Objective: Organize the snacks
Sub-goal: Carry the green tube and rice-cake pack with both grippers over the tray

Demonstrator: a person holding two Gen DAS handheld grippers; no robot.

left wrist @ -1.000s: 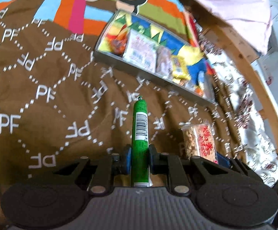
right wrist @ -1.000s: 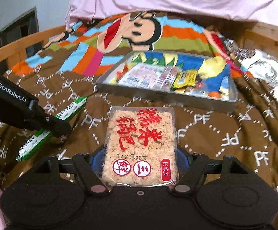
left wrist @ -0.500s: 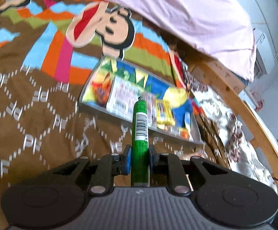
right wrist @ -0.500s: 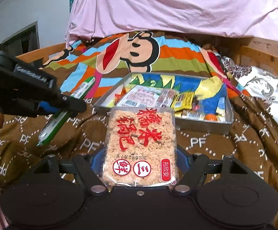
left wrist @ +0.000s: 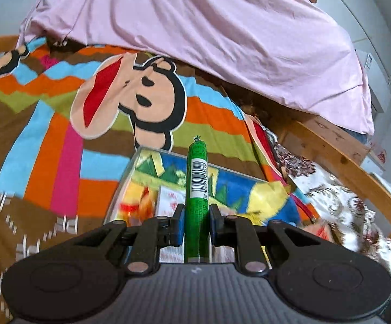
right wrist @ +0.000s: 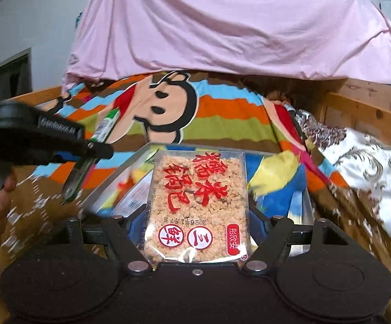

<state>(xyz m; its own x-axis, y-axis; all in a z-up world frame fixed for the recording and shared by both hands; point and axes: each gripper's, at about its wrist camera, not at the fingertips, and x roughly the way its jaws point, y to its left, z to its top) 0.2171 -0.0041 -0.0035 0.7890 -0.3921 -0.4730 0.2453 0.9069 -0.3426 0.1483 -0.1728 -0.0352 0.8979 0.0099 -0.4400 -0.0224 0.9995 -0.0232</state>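
The tray (right wrist: pixel 109 186) has dull grey metal walls. The rice cracker pack (right wrist: pixel 199 208) is clear glossy plastic over rough, grainy cake; the green sausage stick (left wrist: pixel 197 186) has a shiny plastic skin. The bedspread (left wrist: pixel 47 140) is matt printed cloth, the pink sheet (right wrist: pixel 222 27) soft wrinkled cloth, the bed frame (right wrist: pixel 368 113) bare wood

The rice cracker pack (right wrist: pixel 198 206) covers most of the tray (right wrist: pixel 109 186), so what's inside is hidden. Near snacks are motion-blurred mush, and the green stick's (left wrist: pixel 197 202) small print is unreadable.
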